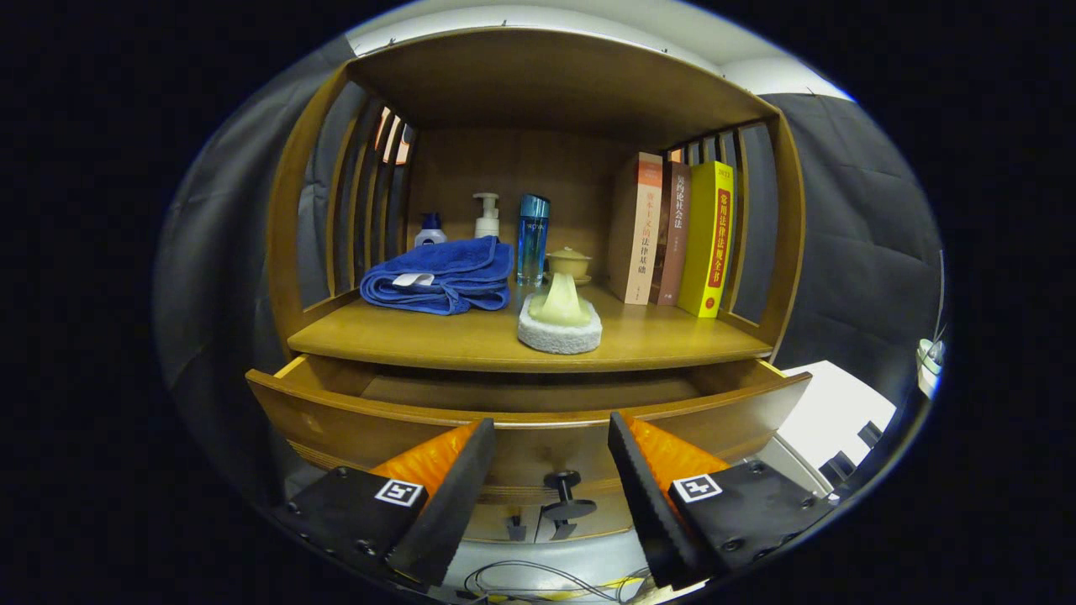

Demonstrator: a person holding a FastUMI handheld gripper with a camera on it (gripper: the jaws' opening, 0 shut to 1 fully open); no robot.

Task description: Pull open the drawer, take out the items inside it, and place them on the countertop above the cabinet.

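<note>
Gripper view: our gripper [551, 437] has its 2 fingers spread wide with nothing between them. In the gap, just ahead and a little below the fingertips, sits the small dark round knob [561, 481] on the front panel of the wooden drawer [336, 412].

The drawer is pulled partly out from under the countertop. We see its top rim and a shadowed strip of its inside, but we cannot tell what lies in it from this angle.

Above the drawer, the smooth honey-coloured wooden countertop [471, 340] carries several things. Nearest the front edge stands a pale green ceramic cone-shaped piece [561, 304] on a round white fluffy pad [559, 336]. To one side lies a folded blue towel [441, 276]. Behind them stand a white pump bottle [487, 217], a tall blue translucent bottle [533, 239] and a small lidded pale cup [569, 263]. 3 upright books [677, 235] lean at the far side.

We judge the opening step done or nearly done. Whether every item is out, or some remain inside, we cannot say.

The gripper is held level, low, facing the cabinet squarely, centred on the drawer front and close to it.
</note>
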